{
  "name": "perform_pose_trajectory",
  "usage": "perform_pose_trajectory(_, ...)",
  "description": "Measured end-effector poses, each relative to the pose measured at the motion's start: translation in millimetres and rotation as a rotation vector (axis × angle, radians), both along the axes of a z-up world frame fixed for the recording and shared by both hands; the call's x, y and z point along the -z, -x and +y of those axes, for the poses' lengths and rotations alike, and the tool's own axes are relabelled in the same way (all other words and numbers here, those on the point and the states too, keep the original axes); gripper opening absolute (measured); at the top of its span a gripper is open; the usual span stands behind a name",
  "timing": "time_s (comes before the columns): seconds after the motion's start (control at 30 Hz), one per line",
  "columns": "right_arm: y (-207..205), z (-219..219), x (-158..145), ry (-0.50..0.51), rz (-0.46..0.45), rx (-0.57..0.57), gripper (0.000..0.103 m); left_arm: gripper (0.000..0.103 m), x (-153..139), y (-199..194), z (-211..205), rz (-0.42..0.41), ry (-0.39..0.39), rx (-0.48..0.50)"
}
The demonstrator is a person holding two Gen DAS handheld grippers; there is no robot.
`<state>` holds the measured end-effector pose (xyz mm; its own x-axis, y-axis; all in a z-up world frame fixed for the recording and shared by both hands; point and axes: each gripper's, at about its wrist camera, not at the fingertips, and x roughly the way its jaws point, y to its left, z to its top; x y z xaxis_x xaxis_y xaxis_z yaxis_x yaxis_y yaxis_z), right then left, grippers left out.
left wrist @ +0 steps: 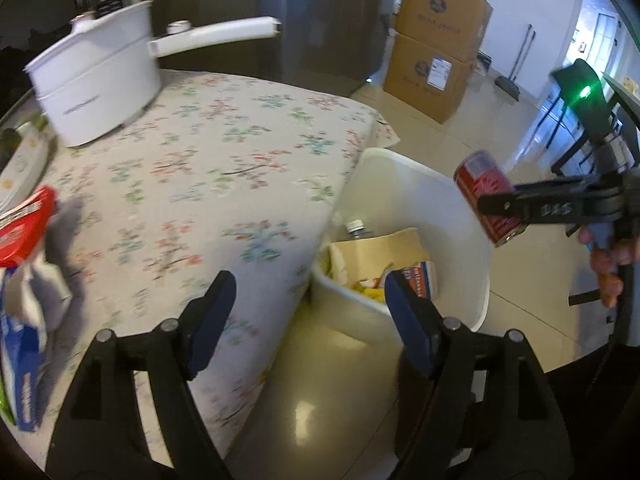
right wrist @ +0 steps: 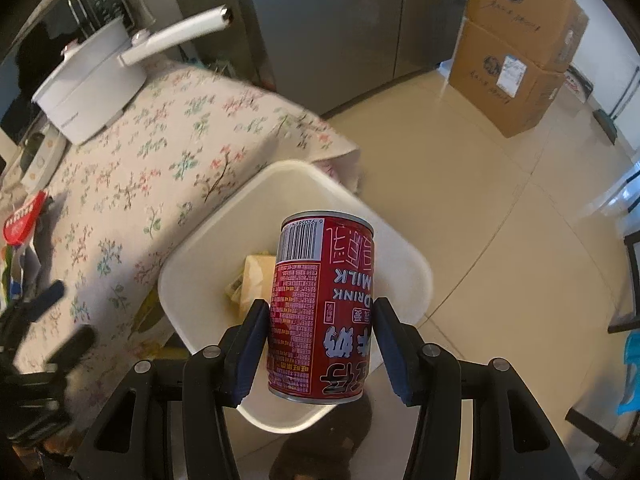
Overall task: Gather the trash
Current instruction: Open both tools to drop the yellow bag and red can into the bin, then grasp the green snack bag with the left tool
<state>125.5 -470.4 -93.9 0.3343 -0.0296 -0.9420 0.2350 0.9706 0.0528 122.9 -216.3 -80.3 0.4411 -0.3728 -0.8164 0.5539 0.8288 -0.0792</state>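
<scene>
My right gripper (right wrist: 320, 320) is shut on a red milk-drink can (right wrist: 320, 308) and holds it above the white trash bin (right wrist: 192, 260) beside the table. The same can (left wrist: 488, 196) and right gripper (left wrist: 502, 206) show in the left wrist view, above the bin's (left wrist: 452, 216) right rim. The bin holds a cardboard piece (left wrist: 384, 252), a plastic bottle (left wrist: 358, 228) and wrappers. My left gripper (left wrist: 308, 308) is open and empty, over the table's near corner and the bin's edge. Red and blue packaging (left wrist: 24, 240) lies at the table's left edge.
A white electric pot (left wrist: 96, 80) with a long handle stands at the back of the floral tablecloth (left wrist: 208, 152). Stacked cardboard boxes (left wrist: 436, 48) stand on the tiled floor beyond. A dark cabinet (left wrist: 320, 12) is behind the table.
</scene>
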Motion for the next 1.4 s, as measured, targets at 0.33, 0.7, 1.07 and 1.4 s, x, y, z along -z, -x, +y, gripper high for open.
perform_pose_trajectory(0.33, -21.2, 13.8, 40.2, 0.024, 0.101, -0.003, 0.054, 0.085, -13.3, 6.9, 63.2, -0.039, -0.055, -0.122)
perform_pose_trajectory(0.7, -32.5, 19.7, 41.2, 0.023, 0.069, -0.005, 0.078, 0.095, -31.4, 13.9, 111.5, -0.054, -0.027, -0.190)
perform_pose_trajectory(1.07, -28.5, 40.5, -3.0, -0.040, -0.033, -0.041, 0.079, 0.096, -42.6, 8.6, 175.0, -0.069, -0.015, -0.311)
perform_pose_trajectory(1.4, -35.1, 91.2, -36.7, -0.060, -0.114, -0.122, 0.083, 0.096, -36.8, 2.6, 252.3, -0.043, -0.021, -0.459)
